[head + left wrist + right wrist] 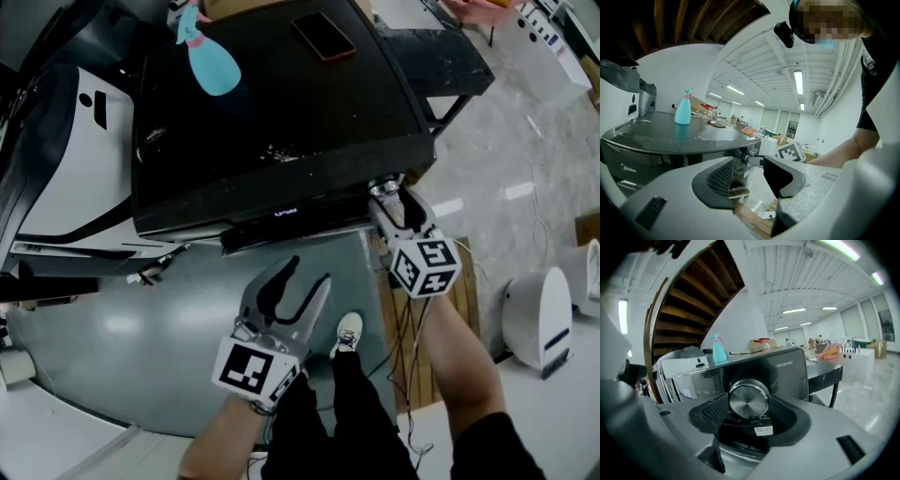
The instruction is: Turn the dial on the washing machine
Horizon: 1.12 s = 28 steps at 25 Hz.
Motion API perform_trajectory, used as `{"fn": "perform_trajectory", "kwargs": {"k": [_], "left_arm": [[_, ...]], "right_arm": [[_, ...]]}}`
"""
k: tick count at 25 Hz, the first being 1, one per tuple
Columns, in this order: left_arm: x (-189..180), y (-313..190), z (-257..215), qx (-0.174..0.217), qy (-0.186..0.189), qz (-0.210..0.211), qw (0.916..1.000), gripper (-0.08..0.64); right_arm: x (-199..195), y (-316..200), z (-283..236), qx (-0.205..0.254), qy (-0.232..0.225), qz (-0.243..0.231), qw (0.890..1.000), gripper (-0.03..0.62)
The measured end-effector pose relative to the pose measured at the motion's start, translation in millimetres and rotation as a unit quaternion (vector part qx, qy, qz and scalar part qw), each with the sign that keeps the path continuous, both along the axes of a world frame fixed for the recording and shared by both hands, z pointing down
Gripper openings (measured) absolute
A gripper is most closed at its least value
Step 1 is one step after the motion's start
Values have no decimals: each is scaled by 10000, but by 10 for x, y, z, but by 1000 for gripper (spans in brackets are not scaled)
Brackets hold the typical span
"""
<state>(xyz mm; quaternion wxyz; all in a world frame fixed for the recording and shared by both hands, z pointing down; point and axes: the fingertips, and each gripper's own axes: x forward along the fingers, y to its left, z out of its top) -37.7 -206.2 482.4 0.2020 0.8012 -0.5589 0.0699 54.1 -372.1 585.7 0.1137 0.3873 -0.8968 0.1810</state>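
Right claw [749,409] grips the silver dial [748,398] at the right front corner of the washing machine [281,122], apparently mid-turn. Next, roll the wrist further. Left claw [302,286] hangs open, empty.

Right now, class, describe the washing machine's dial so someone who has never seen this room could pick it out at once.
Find the dark washing machine with a teal spray bottle on top. Follow its glossy black front panel to the right-hand end, where the right gripper clamps. The dial is the only round, brushed-silver knob there; the rest of the panel is flat and dark.
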Motion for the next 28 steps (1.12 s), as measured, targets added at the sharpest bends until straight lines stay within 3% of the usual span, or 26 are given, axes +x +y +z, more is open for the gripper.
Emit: {"fn": "perform_trajectory", "kwargs": {"k": [2, 4, 11, 15, 24, 28], "left_arm": [[-8, -8, 2, -1, 5, 0, 10000, 192], [-13, -16, 6, -1, 11, 2, 10000, 192], [4, -20, 21, 19, 12, 33, 10000, 192], [0, -17, 23, 8, 14, 32, 10000, 192], [7, -7, 15, 32, -17, 55, 10000, 192], [16, 8, 19, 16, -19, 60, 10000, 192]], "right_arm": [[12, -4, 2, -199, -276, 55, 9994, 268], [12, 0, -2, -143, -254, 61, 9996, 268], [12, 42, 4, 247, 212, -45, 9995, 301], [-5, 61, -12, 647, 762, -176, 9948, 310], [-74, 72, -81, 1702, 2052, -457, 9627, 304], [-105, 71, -86, 2170, 2619, -512, 9390, 281]]}}
